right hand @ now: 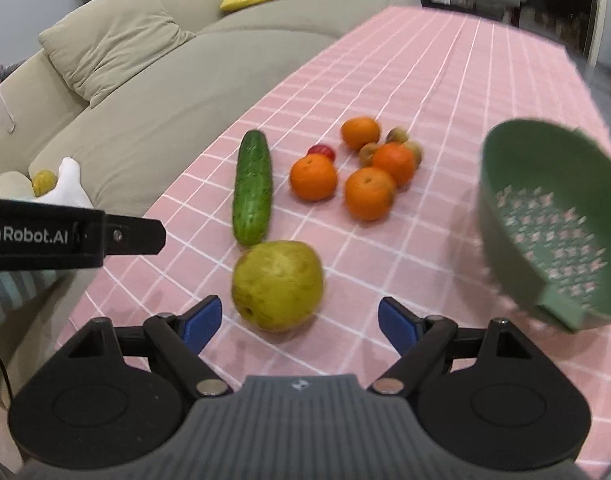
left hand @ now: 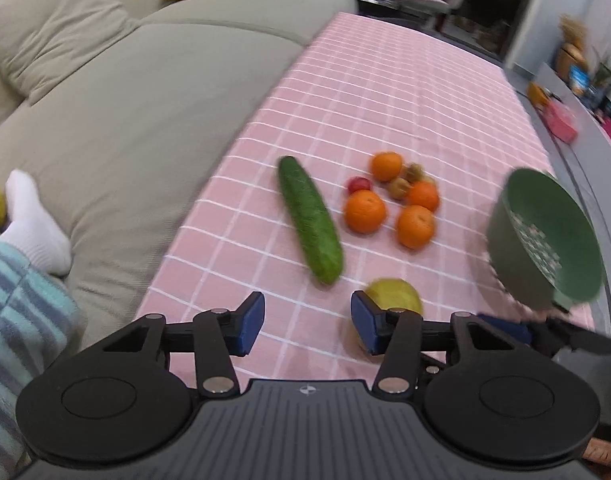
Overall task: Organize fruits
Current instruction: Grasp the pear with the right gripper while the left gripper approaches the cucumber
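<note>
Nothing looks sorted yet — the green colander (right hand: 553, 224), perforated and tilted at the right of the pink checked tablecloth (right hand: 445, 80), holds no fruit that shows. The yellow-green pear (right hand: 277, 284) lies just ahead of the right gripper (right hand: 299, 322), whose jaws stand wide and empty. The left gripper (left hand: 307, 320) hovers partly open, gripping nothing. The cucumber (right hand: 252, 188), four oranges (right hand: 313, 178) and a few small fruits are all loose on the cloth — everything seems left to gather.

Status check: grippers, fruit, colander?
Both grippers open, empty: left, right. Pear ahead of right gripper. Green colander empty. Cucumber among the fruit.
</note>
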A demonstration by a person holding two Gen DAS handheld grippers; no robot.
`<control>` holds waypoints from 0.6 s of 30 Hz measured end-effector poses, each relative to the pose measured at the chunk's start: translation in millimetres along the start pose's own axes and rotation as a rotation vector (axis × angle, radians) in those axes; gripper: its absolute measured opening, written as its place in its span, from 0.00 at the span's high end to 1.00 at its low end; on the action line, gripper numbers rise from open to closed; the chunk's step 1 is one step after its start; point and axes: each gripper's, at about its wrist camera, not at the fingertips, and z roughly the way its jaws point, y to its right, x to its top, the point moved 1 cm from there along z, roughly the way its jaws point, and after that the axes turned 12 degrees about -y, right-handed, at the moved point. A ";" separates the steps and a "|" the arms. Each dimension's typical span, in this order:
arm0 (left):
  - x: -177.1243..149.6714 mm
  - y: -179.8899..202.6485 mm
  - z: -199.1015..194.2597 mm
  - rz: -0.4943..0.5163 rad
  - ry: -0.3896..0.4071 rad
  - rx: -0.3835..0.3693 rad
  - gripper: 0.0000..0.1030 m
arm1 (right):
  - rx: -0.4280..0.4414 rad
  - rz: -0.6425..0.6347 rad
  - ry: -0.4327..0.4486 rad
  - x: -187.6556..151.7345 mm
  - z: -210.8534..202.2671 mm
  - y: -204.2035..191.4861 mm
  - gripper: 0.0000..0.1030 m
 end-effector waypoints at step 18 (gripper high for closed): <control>26.3 -19.8 44.3 -0.107 -0.027 -0.032 0.52 | 0.062 0.104 -0.094 26.4 56.5 1.3 0.37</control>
